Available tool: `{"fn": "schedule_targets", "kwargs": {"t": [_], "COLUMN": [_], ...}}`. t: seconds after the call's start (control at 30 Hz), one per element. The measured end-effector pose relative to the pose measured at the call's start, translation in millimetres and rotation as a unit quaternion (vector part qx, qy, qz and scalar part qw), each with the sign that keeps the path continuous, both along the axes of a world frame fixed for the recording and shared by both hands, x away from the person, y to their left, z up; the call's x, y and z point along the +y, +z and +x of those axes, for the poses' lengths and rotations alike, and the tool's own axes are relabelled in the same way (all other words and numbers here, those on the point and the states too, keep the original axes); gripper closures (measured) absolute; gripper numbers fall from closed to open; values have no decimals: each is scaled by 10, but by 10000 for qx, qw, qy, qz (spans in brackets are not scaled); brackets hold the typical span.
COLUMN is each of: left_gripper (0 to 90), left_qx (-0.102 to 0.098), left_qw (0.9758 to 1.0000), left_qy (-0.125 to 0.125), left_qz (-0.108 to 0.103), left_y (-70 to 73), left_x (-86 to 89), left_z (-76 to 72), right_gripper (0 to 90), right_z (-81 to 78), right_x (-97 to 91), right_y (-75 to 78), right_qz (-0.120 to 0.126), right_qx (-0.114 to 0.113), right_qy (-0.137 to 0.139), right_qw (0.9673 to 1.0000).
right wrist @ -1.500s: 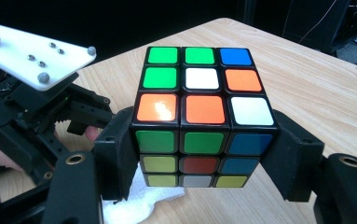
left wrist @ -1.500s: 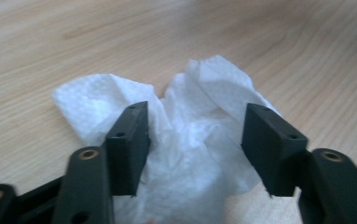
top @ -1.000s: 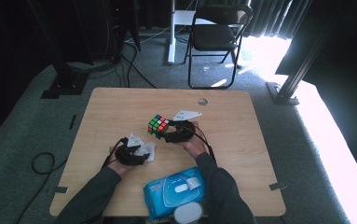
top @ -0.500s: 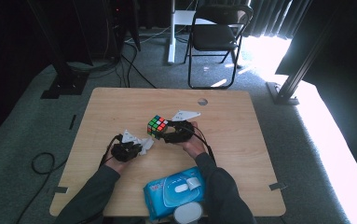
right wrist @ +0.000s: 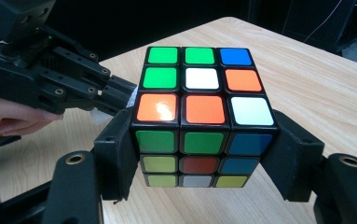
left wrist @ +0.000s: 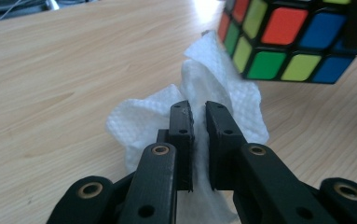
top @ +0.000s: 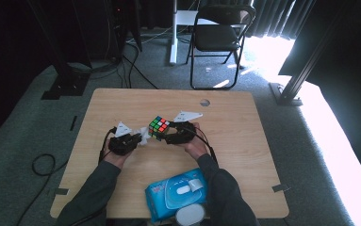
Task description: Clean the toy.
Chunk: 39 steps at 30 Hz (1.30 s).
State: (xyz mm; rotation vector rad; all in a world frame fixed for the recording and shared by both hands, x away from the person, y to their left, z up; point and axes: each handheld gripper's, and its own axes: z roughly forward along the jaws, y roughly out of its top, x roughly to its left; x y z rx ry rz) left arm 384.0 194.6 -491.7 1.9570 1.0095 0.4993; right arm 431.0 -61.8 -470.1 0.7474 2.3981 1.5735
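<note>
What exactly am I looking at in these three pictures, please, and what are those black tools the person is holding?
A person sits at a wooden table with a hand-held two-jaw gripper in each hand. One camera looks down from above; the other two ride on the grippers and look along their black jaws. The right gripper is clamped on a puzzle cube, held just off the table. The left gripper has just been closing and now pinches a white tissue right beside the cube. Near the person lies a blue pack of wipes, with a round grey object at the table's edge. A folding chair stands beyond the table.
</note>
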Motion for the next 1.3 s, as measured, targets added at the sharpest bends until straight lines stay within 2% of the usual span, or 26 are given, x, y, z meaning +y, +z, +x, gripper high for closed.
{"fn": "schedule_targets", "kwargs": {"t": [0.37,0.8,0.97,1.3], "left_gripper": [821,820,821,821], "left_qx": [-135,-236,-264,-325], "left_qw": [9991,9958,9962,9985], "left_qy": [-399,-875,-827,-432], "left_qz": [51,122,109,-74], "left_y": [15,-10,-22,34], "left_x": [-256,-527,-528,-309], "left_z": [-19,-79,-72,-13], "right_gripper": [344,344,344,344], "right_z": [15,11,9,8], "right_x": [-10,7,5,-40], "right_y": [21,30,28,47], "right_qz": [134,186,217,247], "right_qx": [32,20,54,41], "right_qy": [-41,-33,-9,-48], "right_qw": [9999,9998,9997,9997]}}
